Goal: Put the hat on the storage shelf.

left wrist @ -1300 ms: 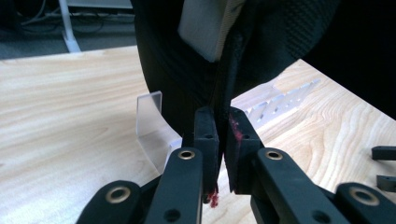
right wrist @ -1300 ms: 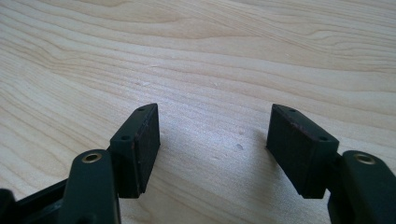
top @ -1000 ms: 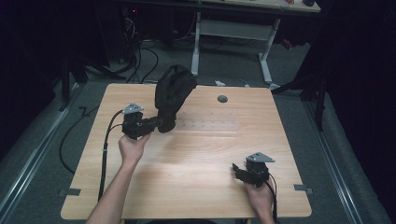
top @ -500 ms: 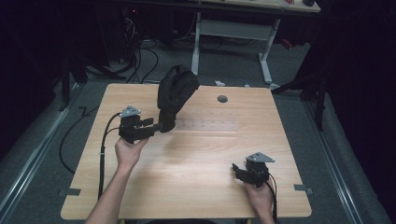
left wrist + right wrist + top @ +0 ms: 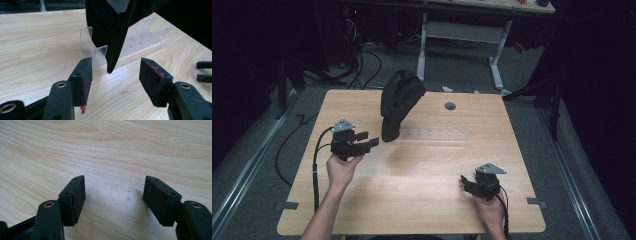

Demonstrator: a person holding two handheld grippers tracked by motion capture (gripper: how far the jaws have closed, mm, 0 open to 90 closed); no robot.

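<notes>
Dark room, pale wood table (image 5: 422,185) w/ a clear acrylic stand (image 5: 93,51) on it. My left gripper (image 5: 367,141) has just been opening, jaws now wide w/ nothing pinched; the black cap's (image 5: 398,102) brim tip hangs free just beyond them. I judge the cap was let go so it drapes on the stand. Right gripper (image 5: 468,183) rests near the front edge, jaws apart, empty. Cap is matte black, slumped, brim down.

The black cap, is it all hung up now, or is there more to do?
Looks done: the black cap sits draped on the clear stand. The left gripper, whose jaws have just been opening, is beside it, holding nothing. The right gripper rests open. Probably only pulling away is left.
</notes>
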